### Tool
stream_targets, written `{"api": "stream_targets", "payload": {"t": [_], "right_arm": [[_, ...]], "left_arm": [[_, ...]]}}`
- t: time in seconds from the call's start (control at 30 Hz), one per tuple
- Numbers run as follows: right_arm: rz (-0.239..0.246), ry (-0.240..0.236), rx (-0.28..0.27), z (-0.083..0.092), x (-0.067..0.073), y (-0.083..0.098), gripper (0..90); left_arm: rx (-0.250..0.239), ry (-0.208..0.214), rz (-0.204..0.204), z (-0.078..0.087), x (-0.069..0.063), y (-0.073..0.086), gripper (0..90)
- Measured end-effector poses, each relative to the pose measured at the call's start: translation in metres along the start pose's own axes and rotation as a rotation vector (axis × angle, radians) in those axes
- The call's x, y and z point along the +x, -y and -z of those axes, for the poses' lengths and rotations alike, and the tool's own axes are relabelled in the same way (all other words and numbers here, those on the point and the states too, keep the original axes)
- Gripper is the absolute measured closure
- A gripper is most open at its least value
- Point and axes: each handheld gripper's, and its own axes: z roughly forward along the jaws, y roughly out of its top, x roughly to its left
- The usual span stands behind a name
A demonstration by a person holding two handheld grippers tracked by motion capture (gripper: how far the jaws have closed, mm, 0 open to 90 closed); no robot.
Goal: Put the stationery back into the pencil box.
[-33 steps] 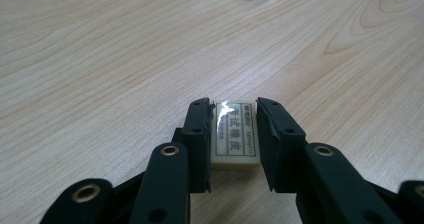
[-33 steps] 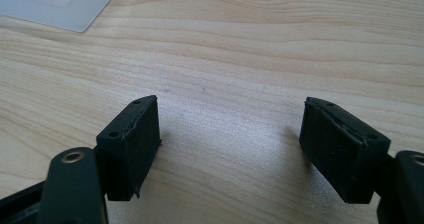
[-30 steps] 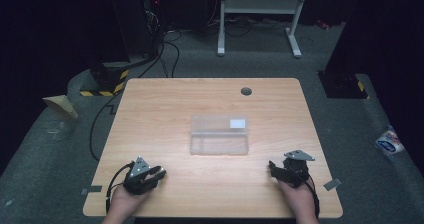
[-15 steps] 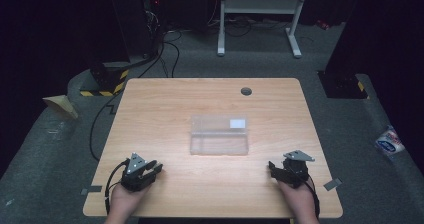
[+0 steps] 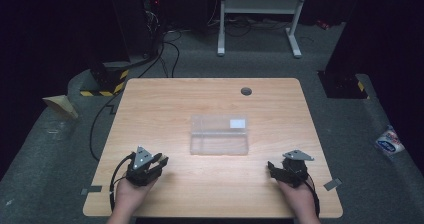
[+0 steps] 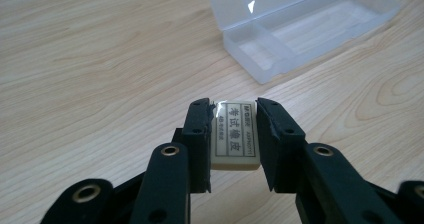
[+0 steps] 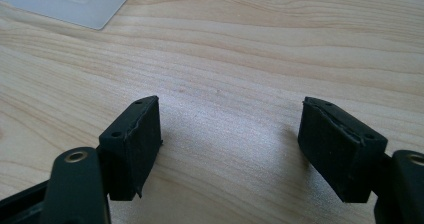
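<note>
The left hand-held gripper (image 6: 234,115) sits near the counter's (image 5: 160,109) front-left edge, its jaws clamped on a small labelled eraser (image 6: 235,134) held just above the wood. The right hand-held gripper (image 7: 230,134) rests near the front-right edge, jaws spread wide with bare wood between them. A clear plastic box (image 5: 219,135) lies open at mid-counter, well apart from both, with bare wood on every side.
</note>
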Motion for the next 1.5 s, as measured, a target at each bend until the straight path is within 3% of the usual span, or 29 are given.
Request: {"api": "stream_targets", "payload": {"t": [0.2,0.4,0.67,0.83,1.0,1.5], "right_arm": [[-0.006,0.008,0.001,0.000,0.001,0.000,25.3],[-0.006,0.012,-0.002,0.000,0.001,0.001,25.4],[0.000,0.004,0.001,0.000,0.001,0.000,25.4],[0.010,-0.001,0.001,0.000,0.000,0.000,25.5],[0.008,-0.001,-0.002,0.001,0.001,0.001,25.4],[0.006,-0.001,-0.001,0.001,0.001,0.001,25.5]], "left_arm": [[-0.018,0.025,-0.021,-0.004,-0.008,-0.005,67.7],[-0.036,0.070,0.023,-0.014,-0.008,-0.013,67.7],[-0.033,0.057,0.010,-0.025,-0.017,-0.024,67.7],[-0.020,0.056,0.028,-0.036,-0.023,-0.023,67.7],[-0.044,0.069,0.040,-0.043,-0.024,-0.030,67.7],[-0.013,0.054,0.035,-0.066,-0.025,-0.043,67.7]]}}
